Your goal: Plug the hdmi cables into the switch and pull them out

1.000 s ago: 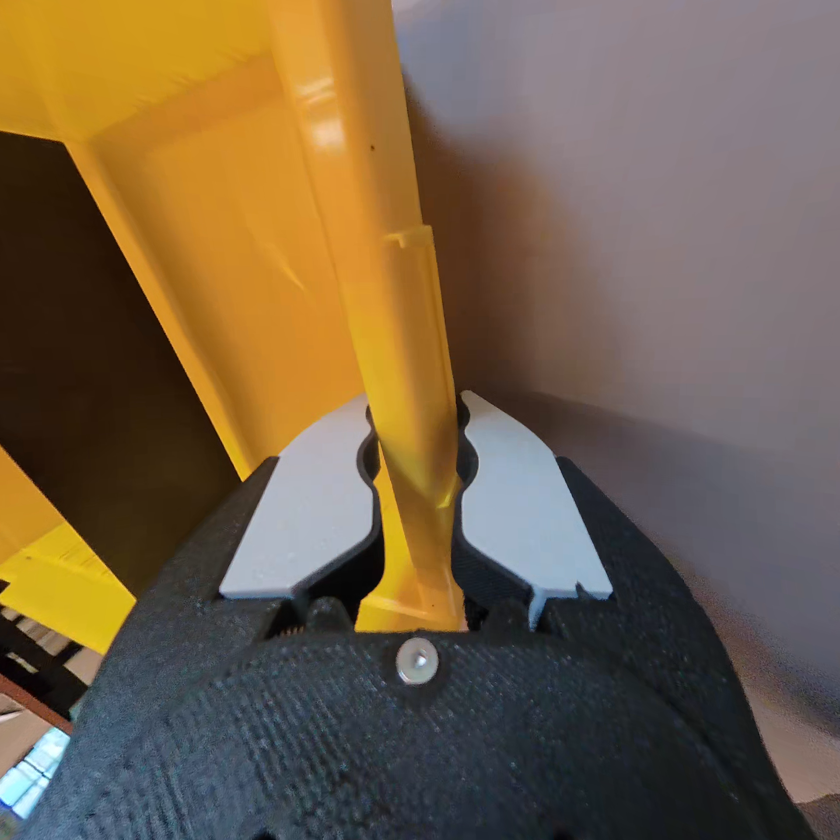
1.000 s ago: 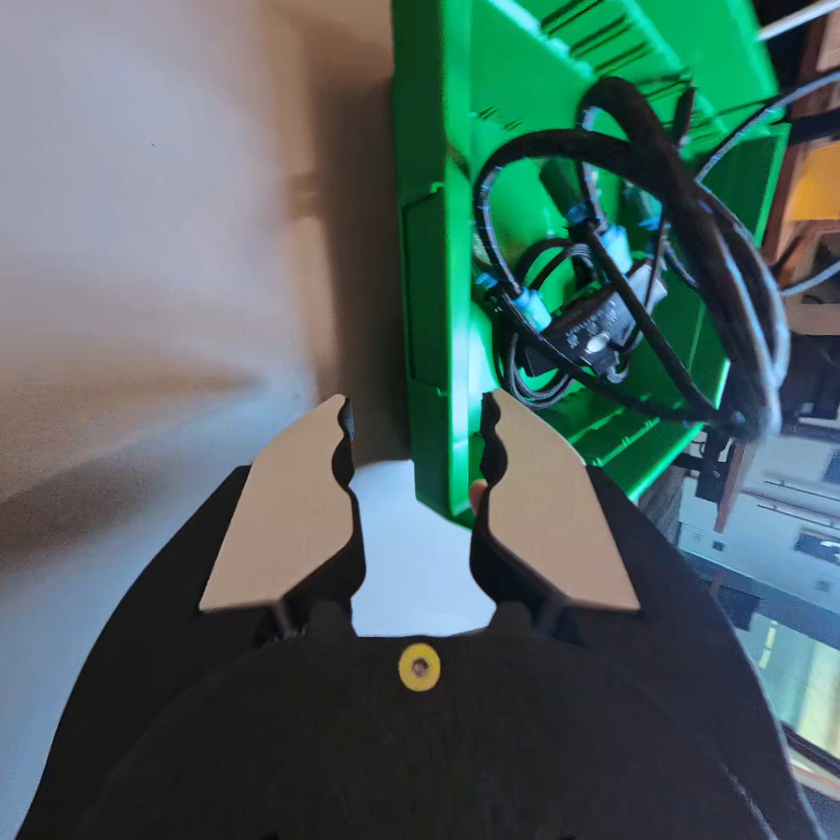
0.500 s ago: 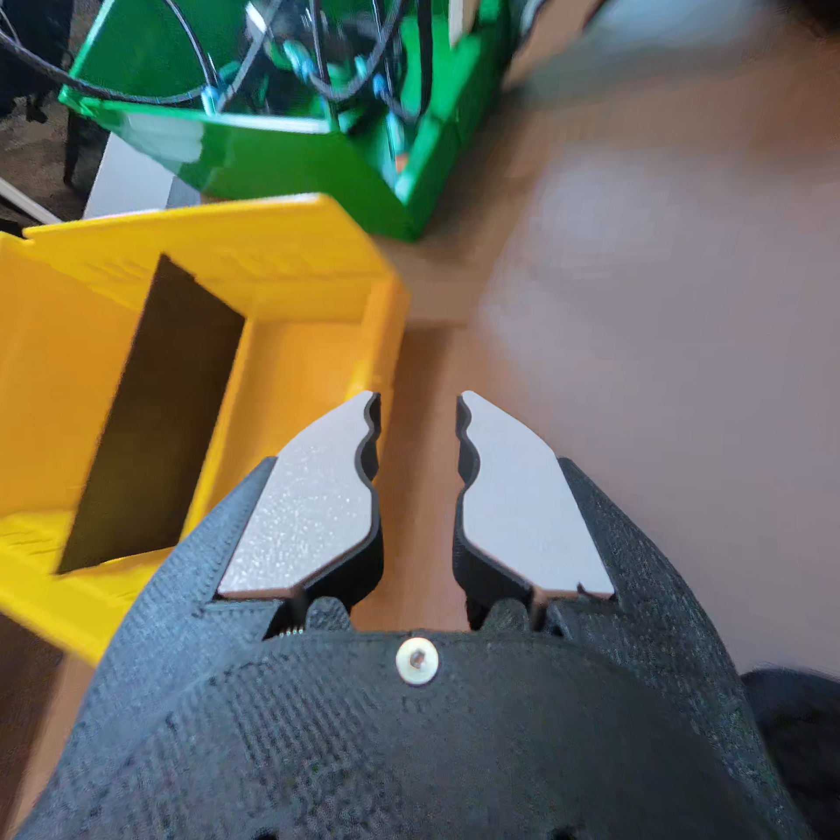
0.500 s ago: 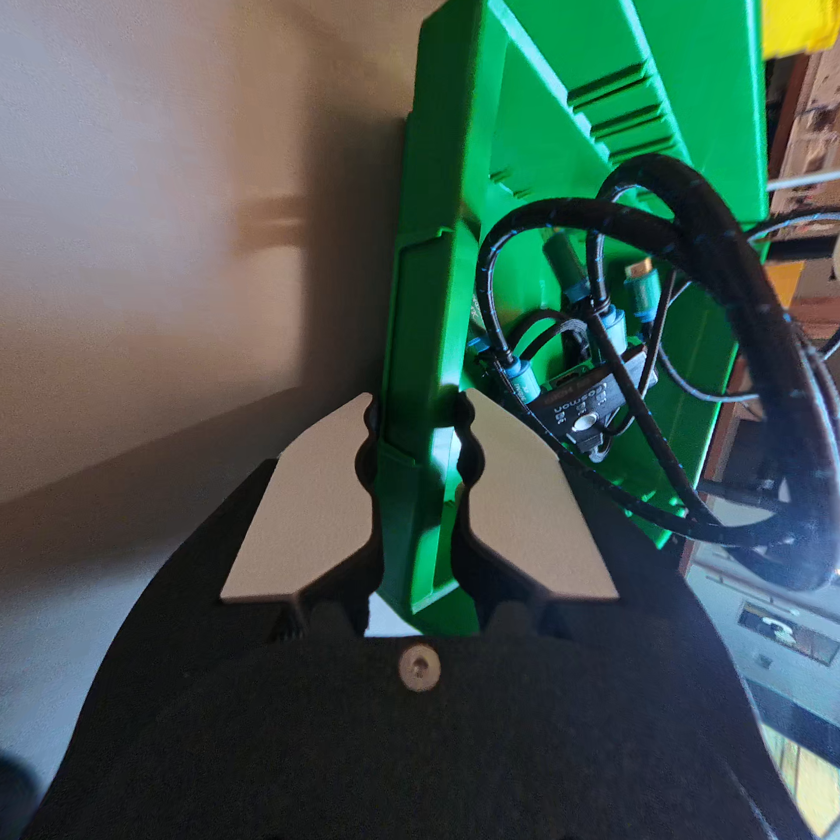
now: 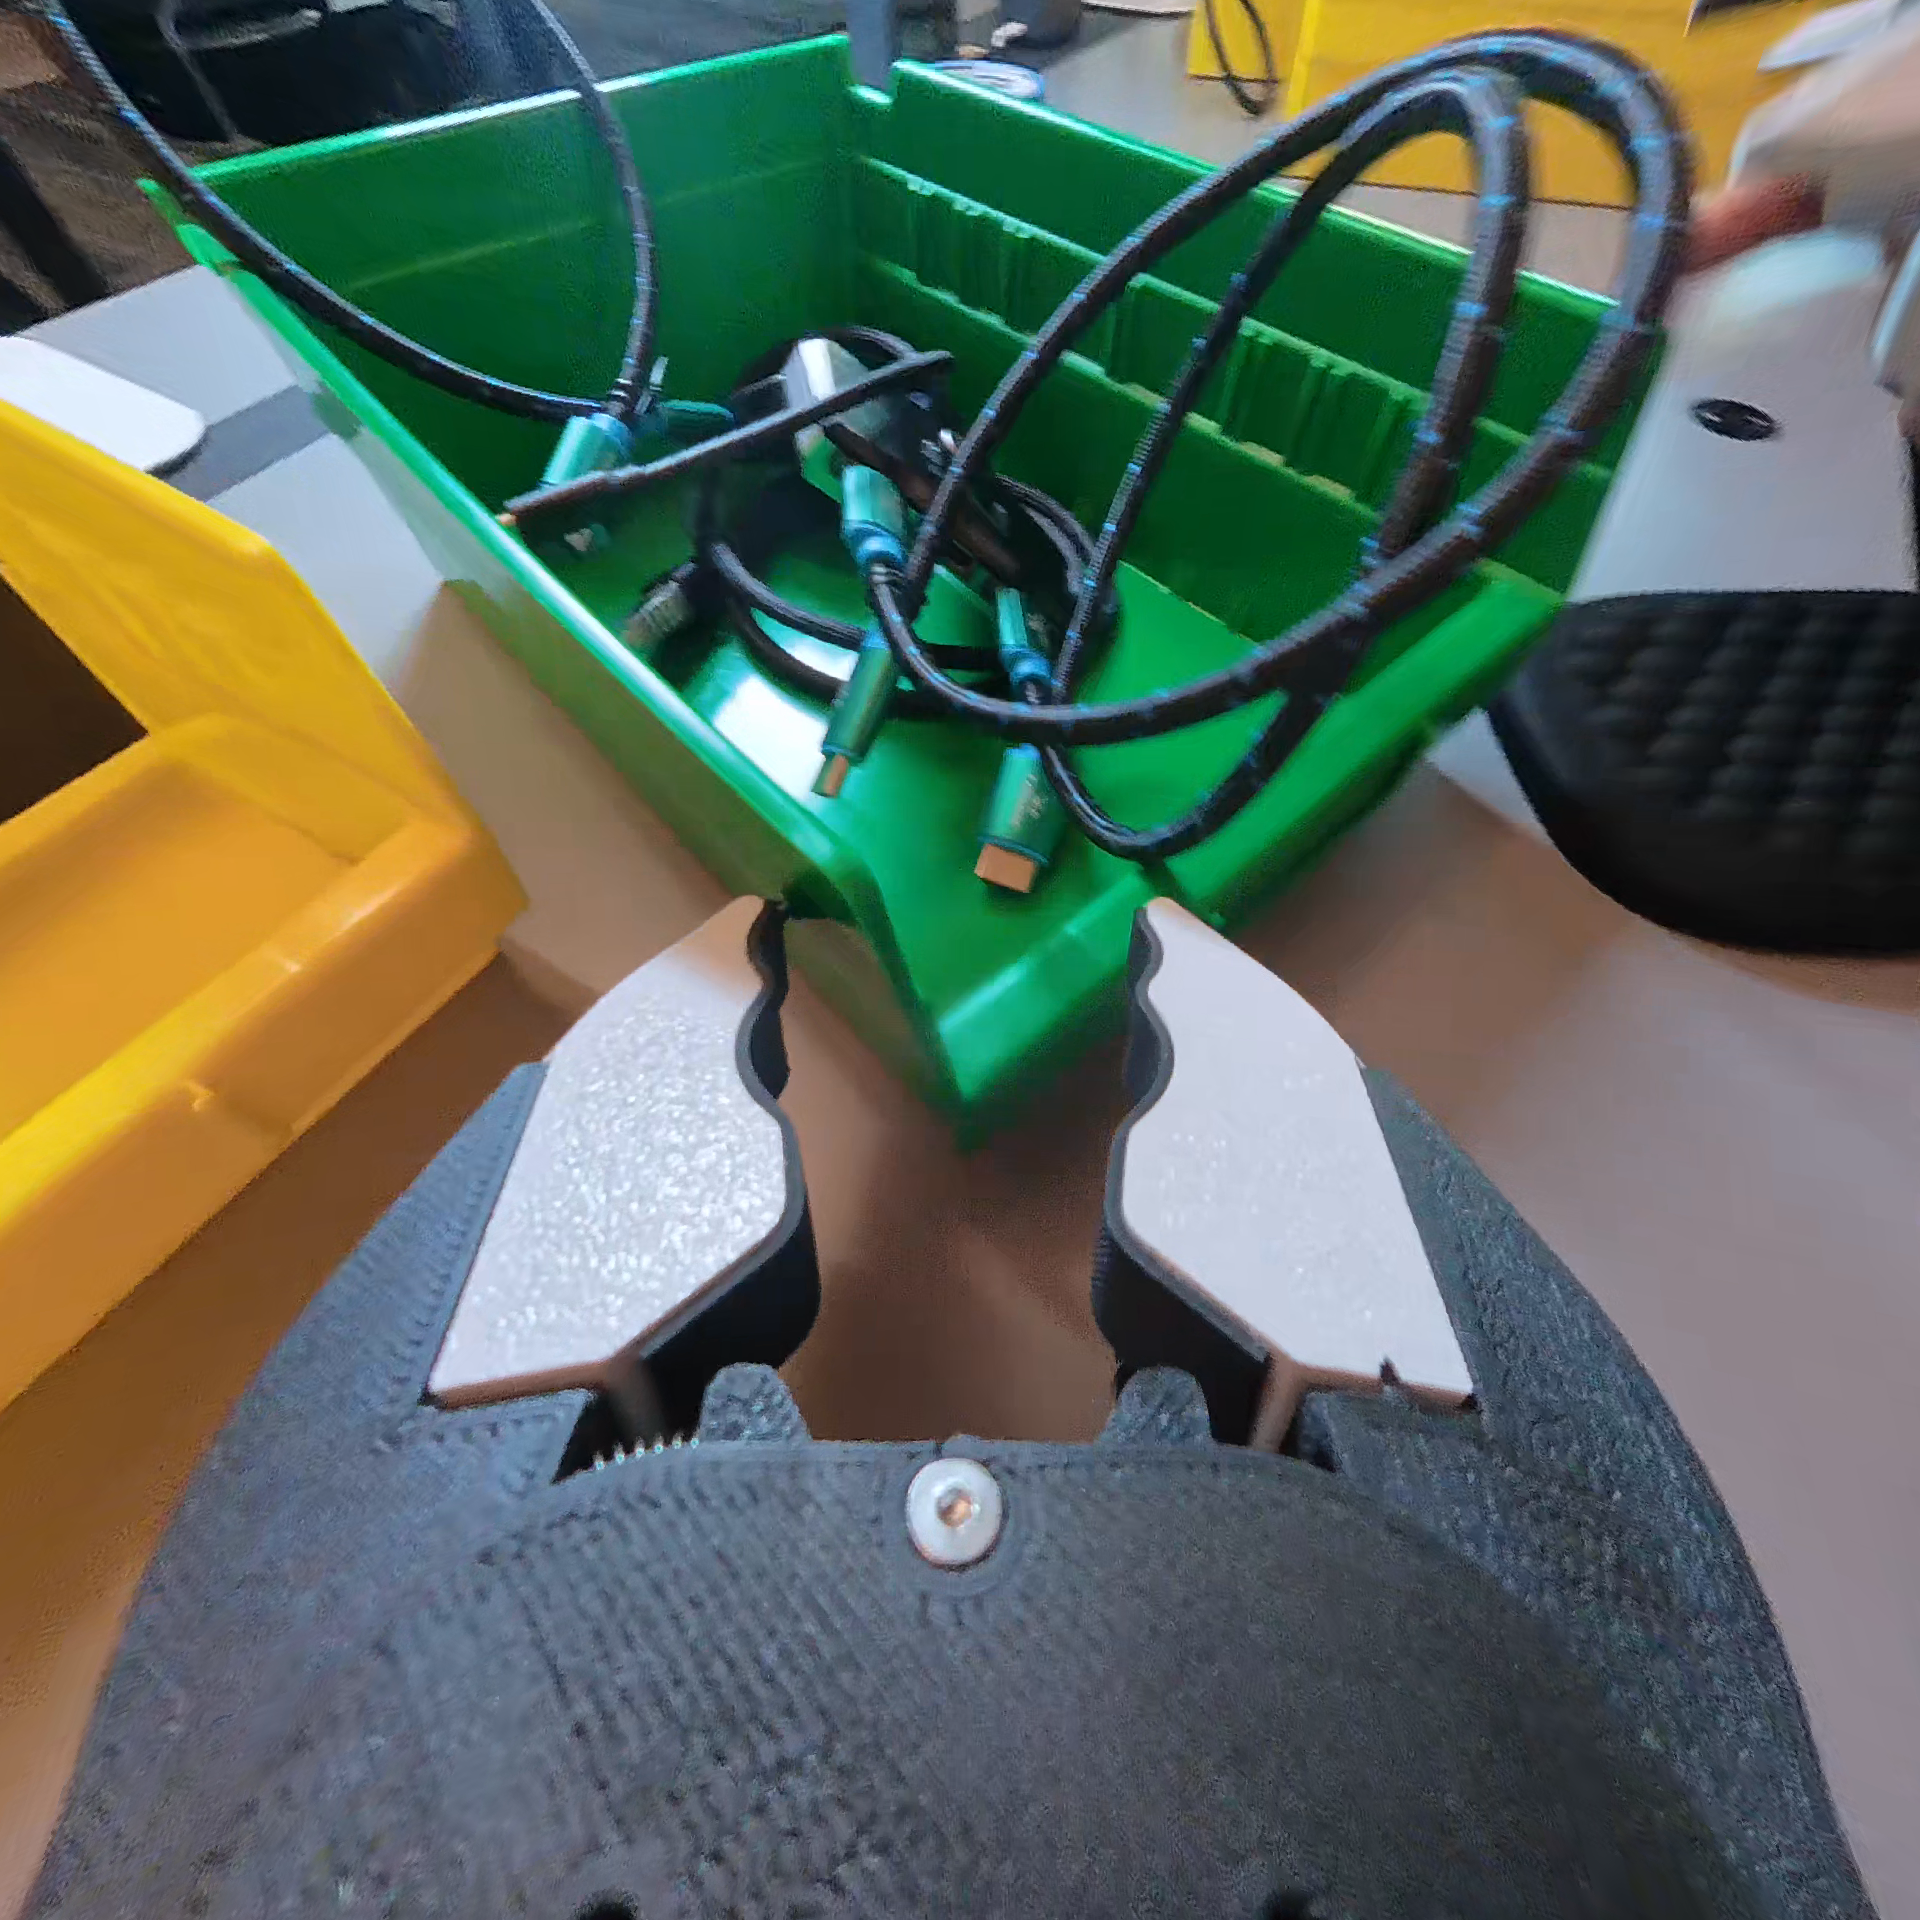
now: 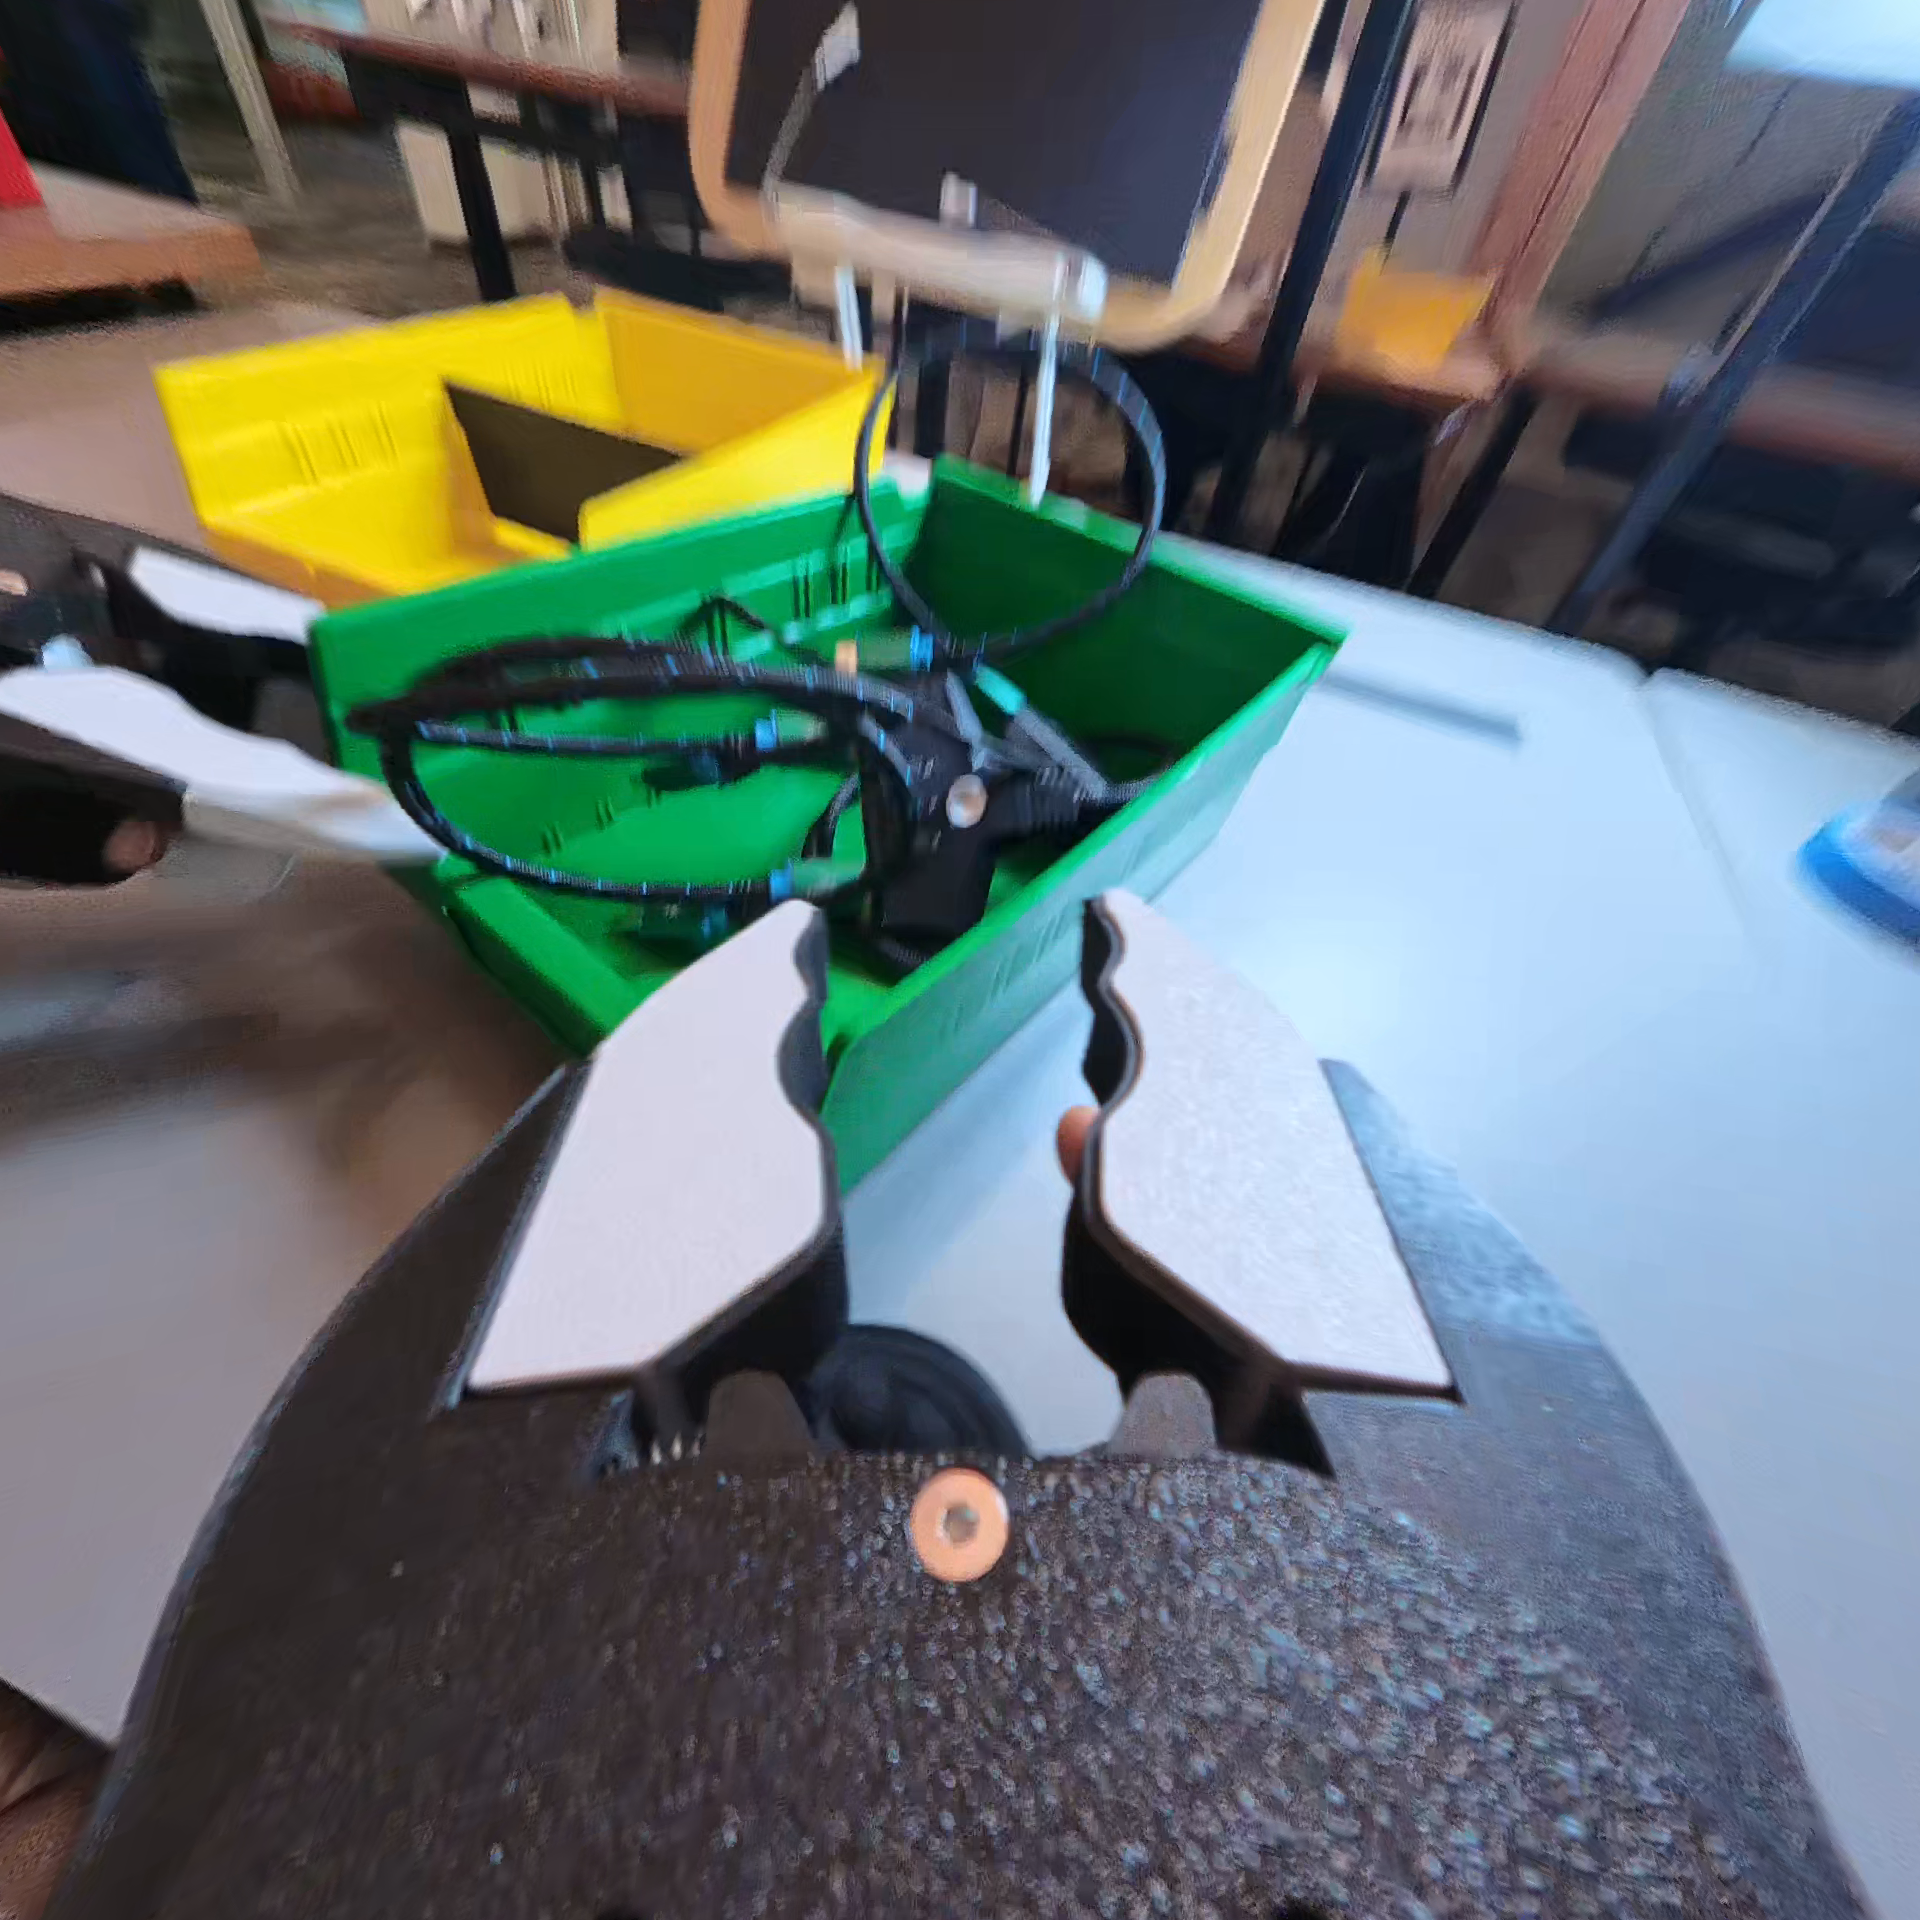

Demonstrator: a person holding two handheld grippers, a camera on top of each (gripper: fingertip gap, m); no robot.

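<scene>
A green bin point(image 5: 997, 997) stands on the table and holds black braided HDMI cables point(image 5: 1455, 436) with teal plugs point(image 5: 1018, 821) and a small switch point(image 5: 831, 395). In the right wrist view the bin point(image 6: 1039, 997) shows with the black switch point(image 6: 935, 821) among the cables point(image 6: 582, 727). My left gripper point(image 5: 951, 925) is open and empty, its fingertips on either side of the bin's near corner, apart from it. My right gripper point(image 6: 956, 925) is open and empty, just in front of the bin's side wall. Whether any plug sits in the switch is hidden.
A yellow bin point(image 5: 208, 831) stands left of the green one, also seen behind it point(image 6: 416, 447). The right gripper's black body point(image 5: 1714, 758) is at the right. The left gripper point(image 6: 208, 769) shows at the left. A chair point(image 6: 987, 156) stands beyond the table.
My left gripper let go of the yellow bin's wall, opened and turned toward the green bin. My right gripper let go of the green bin's wall and drew back; the bin now sits flat.
</scene>
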